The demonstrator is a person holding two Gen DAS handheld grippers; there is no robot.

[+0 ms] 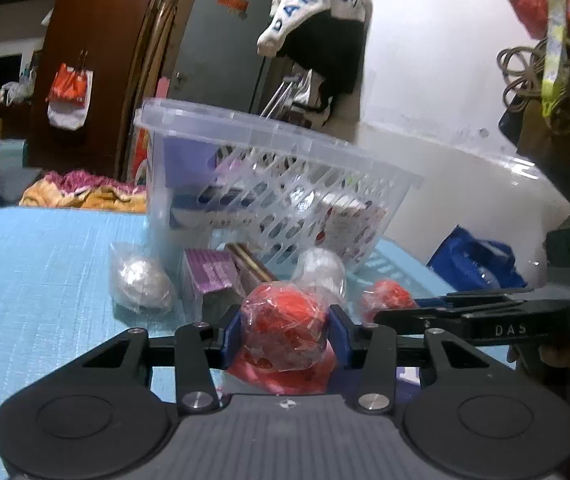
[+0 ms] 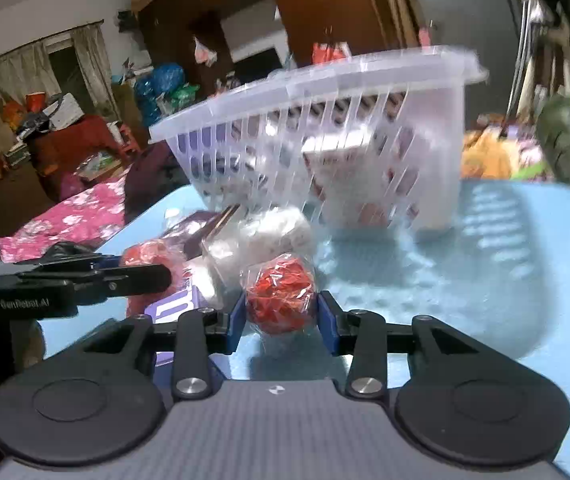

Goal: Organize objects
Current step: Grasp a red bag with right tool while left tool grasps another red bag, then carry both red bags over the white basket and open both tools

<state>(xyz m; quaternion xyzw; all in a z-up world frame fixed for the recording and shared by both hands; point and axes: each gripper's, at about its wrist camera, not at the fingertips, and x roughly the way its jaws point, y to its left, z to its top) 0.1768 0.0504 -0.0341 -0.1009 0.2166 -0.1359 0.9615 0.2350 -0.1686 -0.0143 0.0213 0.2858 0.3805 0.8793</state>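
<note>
While upright, basket (image 1: 285, 168) holds boxes (image 1: 355, 222).

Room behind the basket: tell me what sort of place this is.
Probably a lived-in home bedroom or living room: clothes hanging on the wall, curtained window, floral pink bedding and cluttered bags.

Look up in your left wrist view: the white cloth (image 1: 313, 4) hanging on the wall reads "DANSROV" in blue letters. The right tongs' (image 1: 395, 303) black bar shows "DAS". In your right wrist view, the left tongs' (image 2: 141, 266) black body carries "GenRobot.AI".
</note>
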